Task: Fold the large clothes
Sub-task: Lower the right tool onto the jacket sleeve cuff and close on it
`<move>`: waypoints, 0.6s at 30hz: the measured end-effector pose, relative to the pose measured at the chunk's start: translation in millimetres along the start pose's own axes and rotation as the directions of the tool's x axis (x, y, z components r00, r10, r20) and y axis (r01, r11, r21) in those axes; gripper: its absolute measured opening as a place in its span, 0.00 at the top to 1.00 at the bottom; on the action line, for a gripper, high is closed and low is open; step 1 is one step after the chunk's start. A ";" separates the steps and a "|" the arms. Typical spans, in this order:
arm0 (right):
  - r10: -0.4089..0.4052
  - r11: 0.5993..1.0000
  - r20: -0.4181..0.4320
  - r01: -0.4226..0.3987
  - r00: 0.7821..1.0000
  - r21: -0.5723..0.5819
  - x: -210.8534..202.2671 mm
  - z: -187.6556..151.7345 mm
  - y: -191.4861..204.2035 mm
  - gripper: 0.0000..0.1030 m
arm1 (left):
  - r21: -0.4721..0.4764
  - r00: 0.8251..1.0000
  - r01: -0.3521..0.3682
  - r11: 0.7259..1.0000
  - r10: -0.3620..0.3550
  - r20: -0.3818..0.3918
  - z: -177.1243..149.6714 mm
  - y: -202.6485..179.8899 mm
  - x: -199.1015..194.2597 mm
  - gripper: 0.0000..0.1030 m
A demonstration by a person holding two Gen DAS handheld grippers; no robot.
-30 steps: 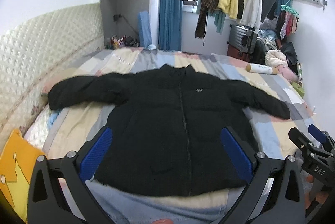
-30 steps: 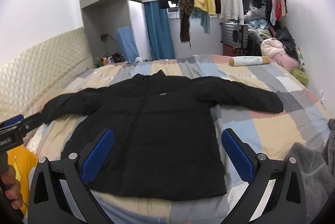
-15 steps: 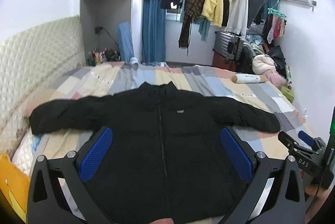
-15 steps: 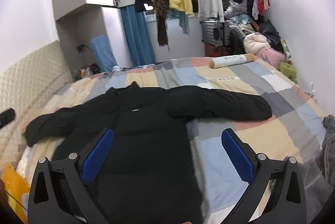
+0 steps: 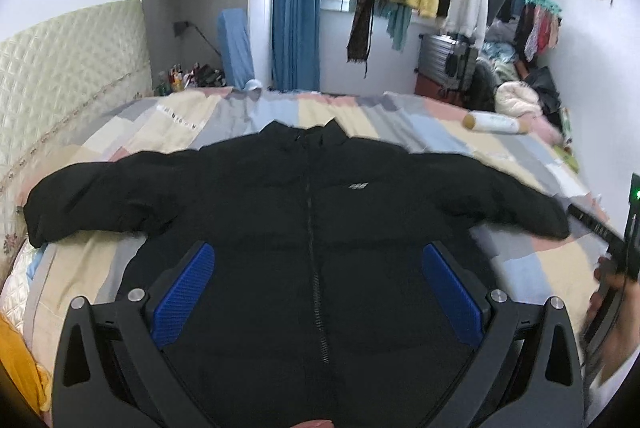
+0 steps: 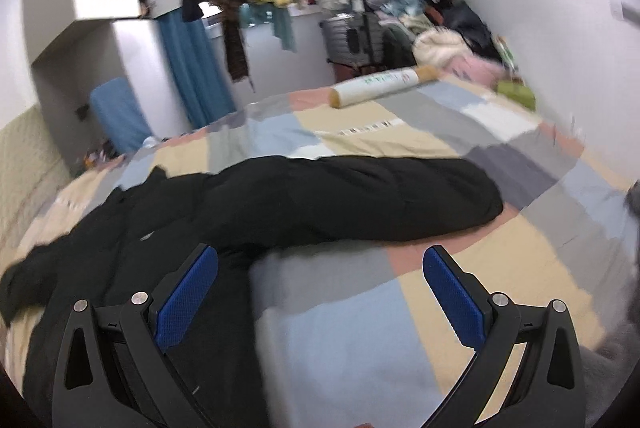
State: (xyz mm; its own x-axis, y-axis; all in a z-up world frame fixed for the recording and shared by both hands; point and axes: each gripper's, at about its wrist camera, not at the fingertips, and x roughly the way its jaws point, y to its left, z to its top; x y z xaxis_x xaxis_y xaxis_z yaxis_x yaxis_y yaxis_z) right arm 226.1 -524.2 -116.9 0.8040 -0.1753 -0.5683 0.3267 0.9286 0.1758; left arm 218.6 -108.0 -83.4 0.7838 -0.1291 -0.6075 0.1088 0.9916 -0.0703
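Our right gripper just swung toward the black jacket's sleeve mid-frame, both grippers' fingers apart, nothing grabbed yet.

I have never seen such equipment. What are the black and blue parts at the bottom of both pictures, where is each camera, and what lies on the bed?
No robot here: a person holds a two-finger gripper in each hand, each with a fisheye camera looking forward along its fingers. The left gripper and the right gripper are both open and hold nothing. A black jacket lies spread flat, zipped, on the patchwork bed. The right camera looks toward one sleeve. A white roll lies at the far side of the bed. In the left view, the person's other hand shows at the edge.
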 end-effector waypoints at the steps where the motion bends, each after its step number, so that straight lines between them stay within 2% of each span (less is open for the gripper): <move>1: 0.006 1.000 0.004 -0.006 1.000 0.018 13.6 -0.3 -11.2 0.00 | 0.004 1.000 -0.005 1.000 0.005 -0.009 -4.4 2.6 10.1 0.00; 3: -0.026 0.997 -0.001 0.026 1.000 0.068 47.3 -1.6 -40.9 0.00 | 0.006 0.999 -0.010 1.000 0.010 -0.031 -12.2 7.5 29.4 0.00; 5: -0.018 0.989 -0.017 0.020 1.000 0.147 73.2 -1.8 -68.1 0.01 | -0.005 0.999 -0.009 1.000 0.008 -0.050 -18.7 15.7 48.5 0.00; 7: -0.017 0.969 -0.031 0.024 0.999 0.245 98.7 -5.0 -101.1 0.01 | -0.030 0.998 -0.007 1.000 0.005 -0.055 -24.5 24.2 64.9 0.00; 10: -0.014 0.943 -0.030 0.023 0.999 0.331 122.3 -9.3 -131.5 0.03 | -0.077 0.997 -0.011 0.997 0.005 -0.073 -33.0 37.7 87.3 0.00; 15: 0.020 0.870 -0.060 0.012 0.998 0.493 152.3 -22.4 -173.7 0.04 | -0.138 0.992 -0.022 0.990 0.005 -0.129 -47.4 55.8 116.6 0.00; 18: 0.026 0.823 -0.023 -0.008 0.999 0.568 160.6 -25.1 -193.2 0.04 | -0.144 0.990 -0.031 0.989 0.011 -0.138 -51.6 61.6 122.4 0.00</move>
State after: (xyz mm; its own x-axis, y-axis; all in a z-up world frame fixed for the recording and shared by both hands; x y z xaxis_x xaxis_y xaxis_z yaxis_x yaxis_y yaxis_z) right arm 279.5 -723.4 -262.3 0.8003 -0.1437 -0.5821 0.5446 0.5803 0.6055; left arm 289.7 -62.2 -203.0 0.6930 -0.1152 -0.7117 -0.0049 0.9864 -0.1645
